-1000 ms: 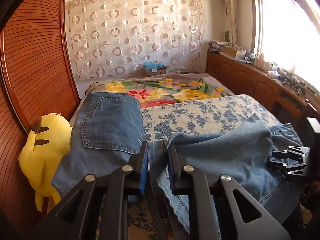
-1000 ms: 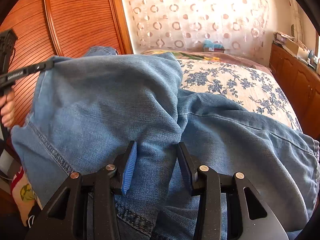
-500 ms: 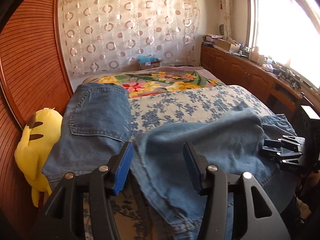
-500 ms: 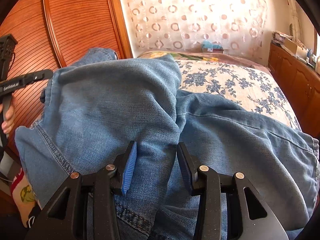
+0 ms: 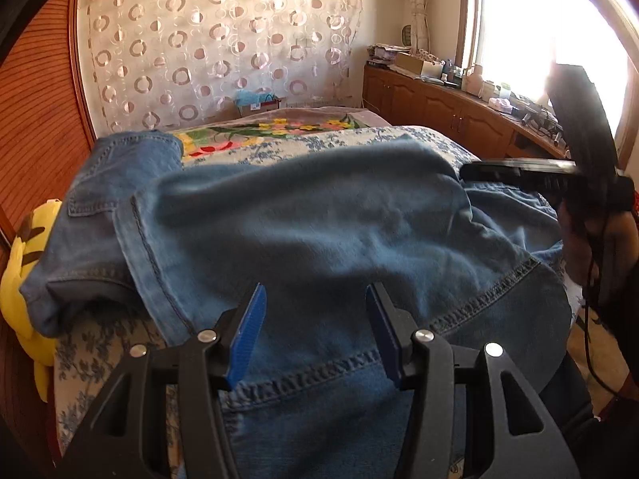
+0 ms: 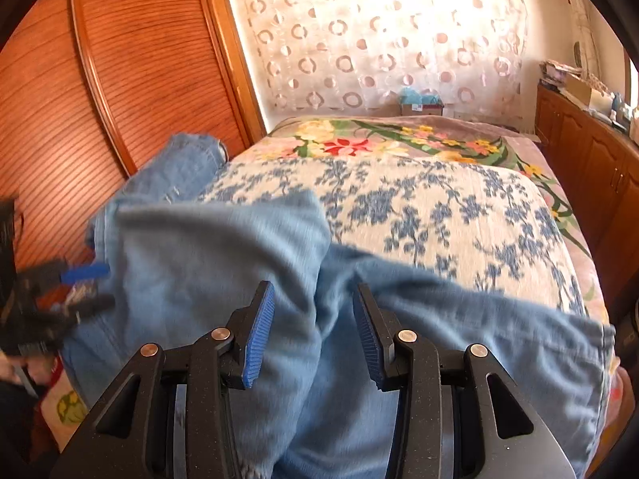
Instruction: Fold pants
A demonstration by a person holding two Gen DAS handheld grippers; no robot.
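1. Left wrist view: the jeans (image 5: 319,219) lie across the near end of the bed (image 5: 359,139), with their long axis running roughly from 9 o'clock to 3 o'clock. The seat with its back pocket is at 10 o'clock, and a stitched hem is closest to the camera
2. The left gripper (image 5: 315,291) has its fingers spread apart over the denim, so the cloth lies under and between them but is not pinched
3. At 2 o'clock the right gripper (image 5: 467,169) holds a raised corner of the jeans off the bed, and a yellow plush toy (image 5: 24,247) sits at 9 o'clock beside the bed
4. Right wrist view: the right gripper (image 6: 313,291) is clamped on a bunched fold of the jeans (image 6: 199,259), which runs straight up towards 12 o'clock between its fingers
5. The left gripper (image 6: 94,285) is blurred at 9 o'clock, just beside the denim's left edge, and the flowered bed (image 6: 439,207) shows bare from 12 o'clock to 3 o'clock
6. The next move likely depends on the right hand carrying its held corner towards 10 o'clock, onto the seat
7. No brand or writing can be read in either view, and the label on the far box is too small to make out
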